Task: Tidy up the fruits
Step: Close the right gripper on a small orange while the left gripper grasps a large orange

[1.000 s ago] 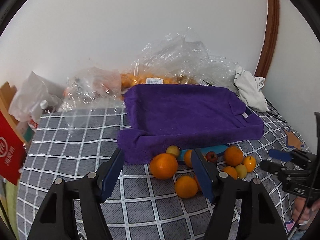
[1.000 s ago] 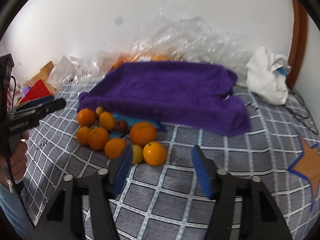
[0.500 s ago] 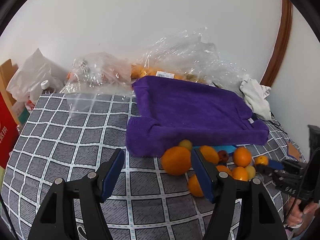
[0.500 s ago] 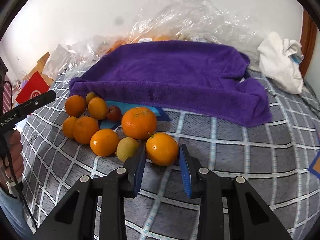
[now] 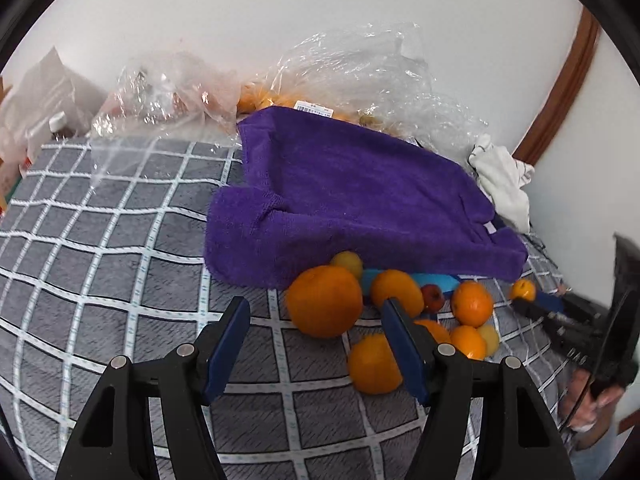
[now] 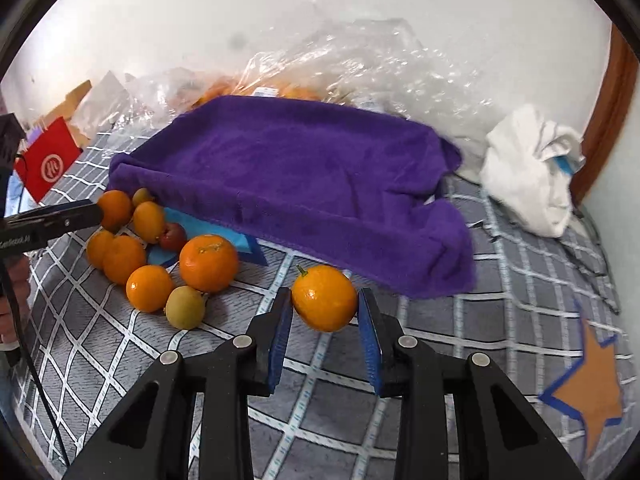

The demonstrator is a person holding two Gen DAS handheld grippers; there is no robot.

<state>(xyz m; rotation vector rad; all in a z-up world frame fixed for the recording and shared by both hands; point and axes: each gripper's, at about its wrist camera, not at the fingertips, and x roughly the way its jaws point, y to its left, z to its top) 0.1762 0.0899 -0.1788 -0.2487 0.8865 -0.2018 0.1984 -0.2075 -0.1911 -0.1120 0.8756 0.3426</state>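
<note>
two pairs of tongs are working over a grey checked bed cover [image 6: 500,312]. in the right wrist view, low in the centre of the frame, the right tongs [image 6: 325,320] are gripping a small orange with a green stem [image 6: 324,298], their blue pads pressing on its two sides, narrow around it. to the left of that fruit a cluster of loose fruits [image 6: 152,248] is lying on the cover: several oranges, a big orange [image 6: 208,263], a yellowish-green fruit [image 6: 185,307] and a small red fruit [image 6: 173,236], partly resting on a blue sheet [image 6: 240,240] that is poking out from under a purple towel [image 6: 304,176]. the towel is filling the middle of the frame, and crumpled clear plastic bags [image 6: 360,60] are lying behind it against the wall. a white cloth [image 6: 532,168] is sitting at the right.

in the left wrist view the left tongs [image 5: 314,334] are standing at about half width and closing, low in the frame, with nothing pressed between the pads; the largest orange [image 5: 324,302] is lying just beyond the tips, between them in the picture. at the right edge of that frame the right tongs [image 5: 528,300] are showing, blurred, with the stemmed orange at their tip, and a hand [image 5: 588,408] is holding them.
</note>
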